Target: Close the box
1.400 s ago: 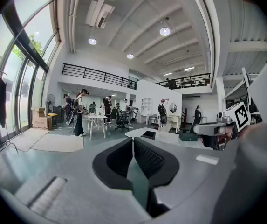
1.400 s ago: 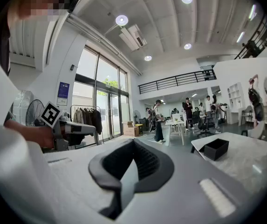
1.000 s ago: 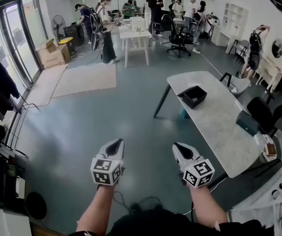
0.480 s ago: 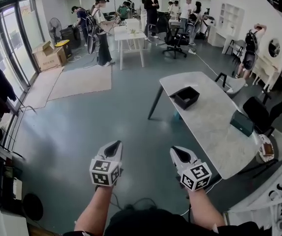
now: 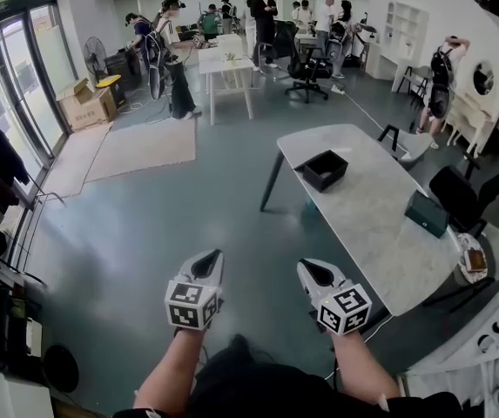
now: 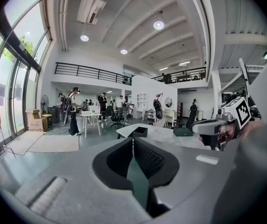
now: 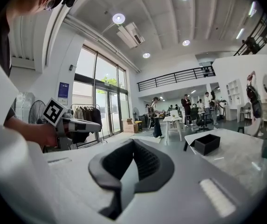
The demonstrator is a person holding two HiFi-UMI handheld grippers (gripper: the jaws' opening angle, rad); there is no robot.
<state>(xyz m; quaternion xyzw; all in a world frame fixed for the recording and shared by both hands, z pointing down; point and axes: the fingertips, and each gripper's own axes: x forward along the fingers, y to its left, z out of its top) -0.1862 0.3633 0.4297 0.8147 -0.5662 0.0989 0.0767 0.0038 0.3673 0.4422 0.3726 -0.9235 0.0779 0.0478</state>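
Observation:
An open black box (image 5: 325, 169) stands near the far end of a long pale marble table (image 5: 367, 225), well ahead and to the right of both grippers. The left gripper (image 5: 205, 261) and right gripper (image 5: 312, 271) are held side by side over the floor, both shut and empty, pointing forward. In the left gripper view the box (image 6: 140, 131) shows small beyond the shut left gripper (image 6: 133, 142), with the right gripper (image 6: 217, 127) alongside. In the right gripper view the box (image 7: 207, 143) sits right of the shut right gripper (image 7: 133, 143).
A flat teal item (image 5: 427, 213) lies on the table's right side, with a dark chair (image 5: 458, 200) beyond it. Several people stand round a white table (image 5: 225, 64) at the back. Cardboard boxes (image 5: 91, 103) and a rug (image 5: 136, 146) are at left.
Both grippers and the head have come forward across the floor. The table and box sit nearer and larger in the views. The jaws stayed shut.

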